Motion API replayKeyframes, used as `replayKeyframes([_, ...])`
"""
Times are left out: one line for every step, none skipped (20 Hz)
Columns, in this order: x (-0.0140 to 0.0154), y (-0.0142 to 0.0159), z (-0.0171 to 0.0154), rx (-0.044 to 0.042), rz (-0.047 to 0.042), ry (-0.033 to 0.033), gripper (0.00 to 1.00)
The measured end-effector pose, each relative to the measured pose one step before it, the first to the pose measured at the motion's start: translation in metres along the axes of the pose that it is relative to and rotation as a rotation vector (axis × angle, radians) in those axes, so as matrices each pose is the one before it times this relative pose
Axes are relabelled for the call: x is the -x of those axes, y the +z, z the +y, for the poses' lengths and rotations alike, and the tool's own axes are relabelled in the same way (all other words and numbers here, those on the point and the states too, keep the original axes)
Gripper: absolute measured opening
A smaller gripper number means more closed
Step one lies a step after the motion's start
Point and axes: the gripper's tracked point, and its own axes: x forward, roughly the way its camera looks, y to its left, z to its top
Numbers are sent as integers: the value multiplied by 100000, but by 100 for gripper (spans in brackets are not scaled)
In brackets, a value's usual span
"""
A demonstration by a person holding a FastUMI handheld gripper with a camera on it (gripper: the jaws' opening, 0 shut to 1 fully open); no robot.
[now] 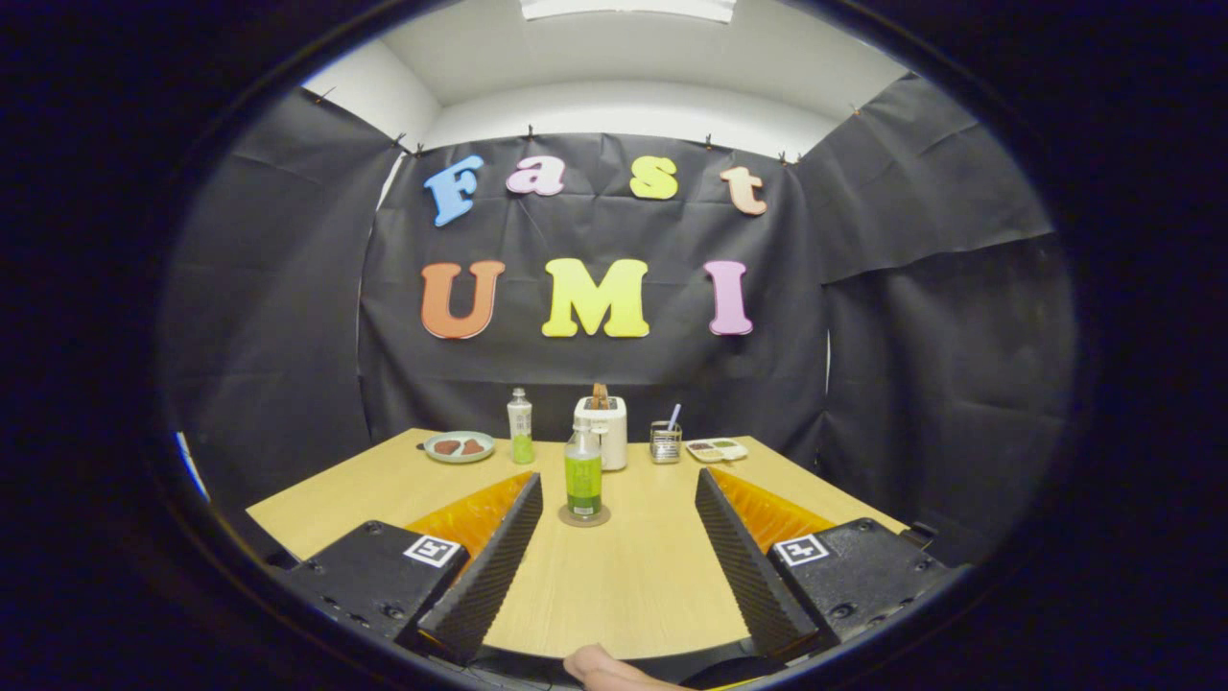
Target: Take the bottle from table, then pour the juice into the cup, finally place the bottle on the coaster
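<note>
1. Gripper view looked forward along the claw (619, 499), fingers spread wide apart with nothing between them but bare pale wooden bench (624, 585).
2. Found the clear plastic bottle with green juice in its lower half (583, 475) standing upright just ahead of the fingertips, seated on a small round brownish coaster (584, 517).
3. Judged from that: bottle already on the coaster and released, so the final placing step looked complete.
4. Could not confirm the pour. Saw a small clear glass cup with a straw-like stick in it (665, 442) farther back, right of the bottle; too small to tell whether any juice sat inside.
5. Noted the bottle's juice filling only part of its height, consistent with some poured out, though not proof.
6. Spotted a second slim clear bottle with green liquid at its bottom (520, 427) farther back on the left, beside a pale green plate holding brown pieces (460, 446).
7. Saw a white toaster with toast sticking up (602, 430) directly behind the coaster bottle, and a white compartmented tray (718, 449) to the right of the cup.
8. Glimpsed part of a hand (604, 669) behind the claw.
9. Reckoned nothing left but drawing the claw clear of the bottle.
</note>
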Motion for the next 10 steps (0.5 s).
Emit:
replayKeyframes([234,-2,301,189,-34,1292,100])
replayKeyframes([209,57,-53,323,-184,630,100])
replayKeyframes([162,152,-24,624,-350,76,100])
replayKeyframes([173,77,-48,461,-263,-217,100])
replayKeyframes([95,211,0,-161,-457,-116,100])
replayKeyframes([100,230,166,-539,-313,130,100])
replayKeyframes([45,7,225,-350,-94,312,100])
replayKeyframes([215,147,70,-113,-165,196,100])
replayKeyframes([76,-6,-5,247,-18,56,100])
replayKeyframes([152,74,-78,202,144,-170,100])
